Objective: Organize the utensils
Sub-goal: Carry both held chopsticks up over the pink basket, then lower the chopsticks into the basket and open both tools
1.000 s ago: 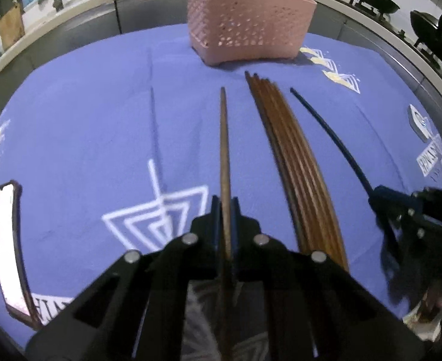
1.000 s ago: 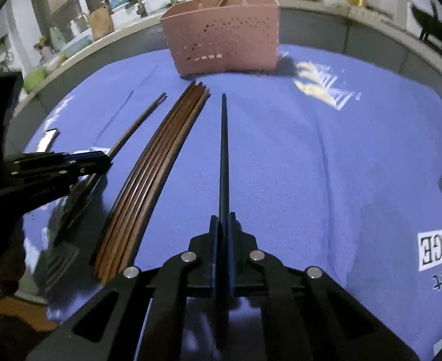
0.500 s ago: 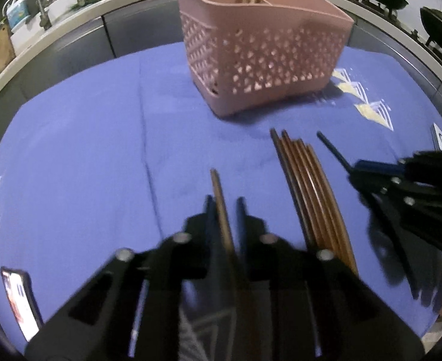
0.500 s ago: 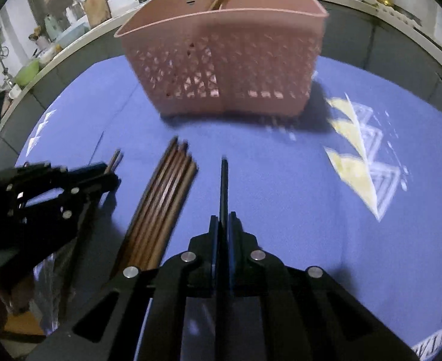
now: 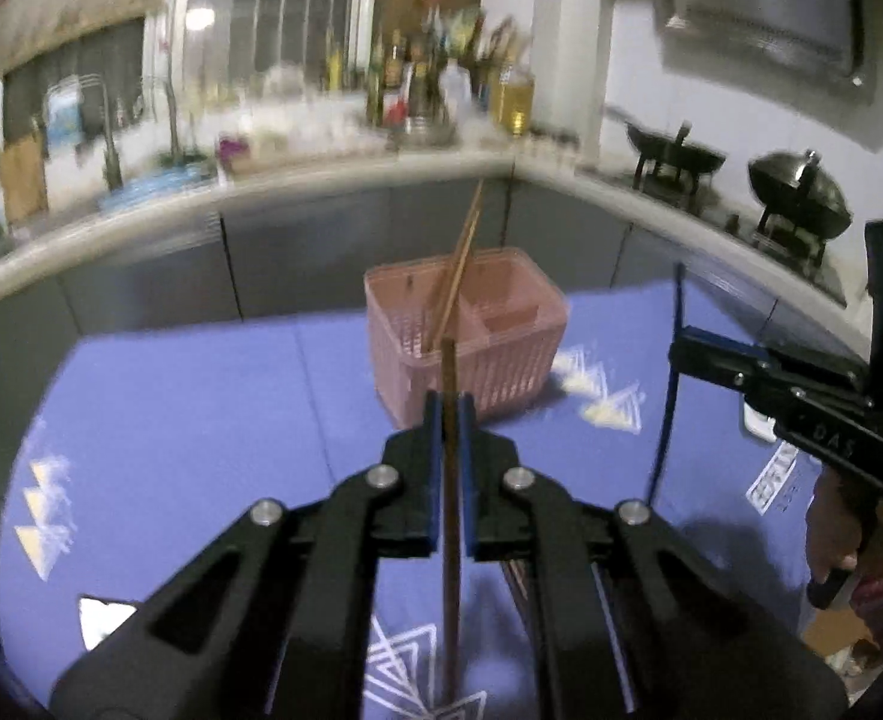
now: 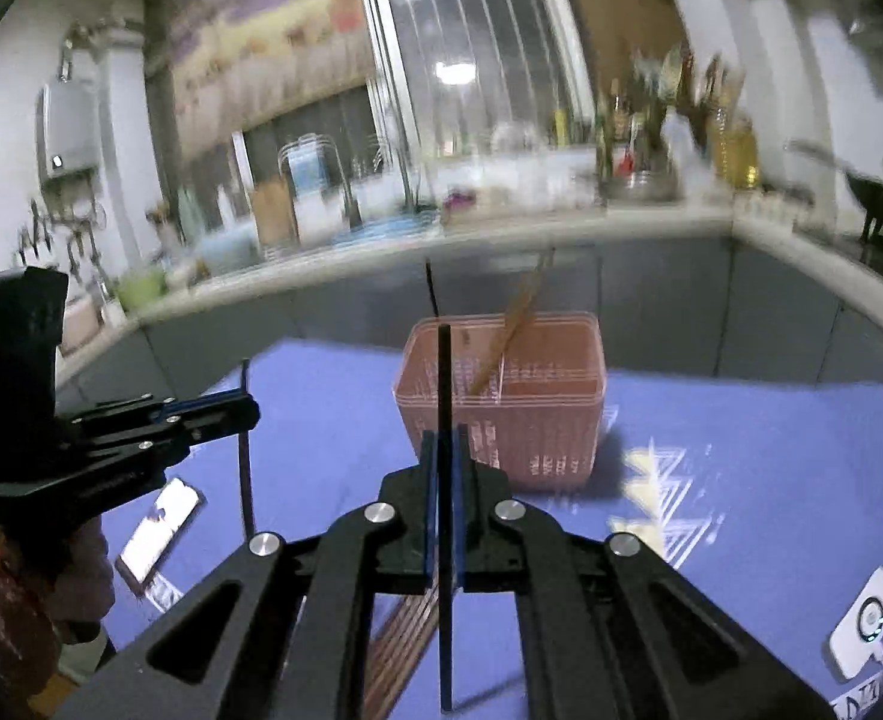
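I have my left gripper (image 5: 448, 414) clenched on a brown chopstick (image 5: 450, 480) and my right gripper (image 6: 444, 450) on a dark chopstick (image 6: 445, 540), both above the table. The pink basket (image 5: 471, 348) near its far edge holds two sticks; a bundle (image 6: 405, 642) waits on the cloth.

My left gripper (image 5: 450, 414) is black with blue pads and grips a brown wooden chopstick (image 5: 451, 516); my right gripper (image 6: 444, 450), also black with blue pads, grips a black chopstick (image 6: 445, 540). At twelve o'clock the basket (image 5: 471, 354) is pink with a lattice of small holes, brown chopsticks (image 5: 459, 264) rising from it. The tablecloth (image 5: 201, 420) is violet-blue, printed with white nested triangles (image 5: 405, 666) at six o'clock and pale yellow-white triangles (image 5: 612, 411) at three.
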`<state>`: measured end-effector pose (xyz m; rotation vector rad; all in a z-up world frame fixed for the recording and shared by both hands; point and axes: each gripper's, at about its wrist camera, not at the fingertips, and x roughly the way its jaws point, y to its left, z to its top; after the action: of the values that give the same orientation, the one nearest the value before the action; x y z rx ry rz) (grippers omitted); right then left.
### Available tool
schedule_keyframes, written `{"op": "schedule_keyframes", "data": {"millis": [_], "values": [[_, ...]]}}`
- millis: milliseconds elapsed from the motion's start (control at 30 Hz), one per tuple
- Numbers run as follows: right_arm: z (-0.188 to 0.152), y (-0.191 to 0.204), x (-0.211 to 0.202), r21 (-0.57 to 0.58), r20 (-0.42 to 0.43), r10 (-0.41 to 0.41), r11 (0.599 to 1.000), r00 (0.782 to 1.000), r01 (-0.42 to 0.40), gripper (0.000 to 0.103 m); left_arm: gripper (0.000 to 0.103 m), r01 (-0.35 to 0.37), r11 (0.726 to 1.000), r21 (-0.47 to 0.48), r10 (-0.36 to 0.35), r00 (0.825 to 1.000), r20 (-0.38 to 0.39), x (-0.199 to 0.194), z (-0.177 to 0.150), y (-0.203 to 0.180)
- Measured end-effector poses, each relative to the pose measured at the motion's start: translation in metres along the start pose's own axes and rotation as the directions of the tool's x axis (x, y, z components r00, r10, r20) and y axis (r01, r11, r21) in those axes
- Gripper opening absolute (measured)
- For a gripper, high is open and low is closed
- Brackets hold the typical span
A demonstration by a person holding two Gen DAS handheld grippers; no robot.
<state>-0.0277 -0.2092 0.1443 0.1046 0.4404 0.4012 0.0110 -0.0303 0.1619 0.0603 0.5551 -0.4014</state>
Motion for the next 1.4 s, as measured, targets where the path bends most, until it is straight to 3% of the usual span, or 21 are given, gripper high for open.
{"op": "schedule_keyframes", "data": {"millis": [167,367,567,700,867,967,1100,1167,1200,1233,1267,1400], "values": [[-0.004,0.007,-0.008,-0.023,0.067,-0.039,0.999,0.997,0.04,0.005,0.005,-0.026,0.999,0.018,0.026,0.999,0.042,-0.01,0.0,-0.007],[0.012,0.01,-0.012,-0.019,0.059,-0.027,0.999,0.998,0.028,0.005,0.005,-0.02,0.999,0.027,0.019,0.999,0.039,-0.011,0.009,-0.007],[0.077,0.011,-0.012,-0.012,0.132,0.02,1.0,0.991,-0.019,0.005,0.005,-0.019,1.0,0.014,0.017,0.988,0.152,-0.031,0.075,0.0],[0.132,0.012,0.003,-0.039,0.212,-0.013,0.999,0.977,0.022,0.005,0.005,-0.039,0.999,0.002,0.038,0.969,0.244,-0.033,0.13,-0.001],[0.155,0.0,0.045,-0.032,0.214,-0.069,0.996,0.974,0.077,0.005,0.005,-0.075,0.997,-0.012,0.076,0.955,0.288,-0.004,0.163,-0.003],[0.145,-0.009,0.075,-0.03,0.151,-0.103,0.994,0.983,0.109,0.005,0.005,-0.125,0.992,-0.029,0.129,0.957,0.259,0.032,0.162,0.0],[0.124,-0.027,0.114,0.015,0.037,-0.109,0.994,0.993,0.108,0.005,0.005,-0.129,0.989,-0.066,0.136,0.984,0.119,0.085,0.148,0.009],[0.114,-0.034,0.13,0.048,-0.017,-0.105,0.993,0.994,0.105,0.005,0.007,-0.144,0.986,-0.078,0.149,0.987,0.058,0.105,0.137,0.013],[0.11,-0.04,0.139,0.076,-0.057,-0.091,0.993,0.994,0.095,0.005,0.013,-0.159,0.984,-0.078,0.159,0.987,0.001,0.119,0.129,0.014],[0.106,-0.044,0.144,0.109,-0.091,-0.081,0.99,0.993,0.091,0.006,0.038,-0.172,0.982,-0.078,0.169,0.985,-0.041,0.127,0.123,0.015],[0.104,-0.049,0.147,0.152,-0.124,-0.078,0.984,0.989,0.097,0.006,0.05,-0.195,0.977,-0.083,0.19,0.979,-0.071,0.132,0.117,0.017],[0.104,-0.047,0.129,0.17,-0.115,-0.059,0.982,0.992,0.079,0.008,0.051,-0.229,0.967,-0.109,0.23,0.973,0.004,0.107,0.109,0.021]]}}
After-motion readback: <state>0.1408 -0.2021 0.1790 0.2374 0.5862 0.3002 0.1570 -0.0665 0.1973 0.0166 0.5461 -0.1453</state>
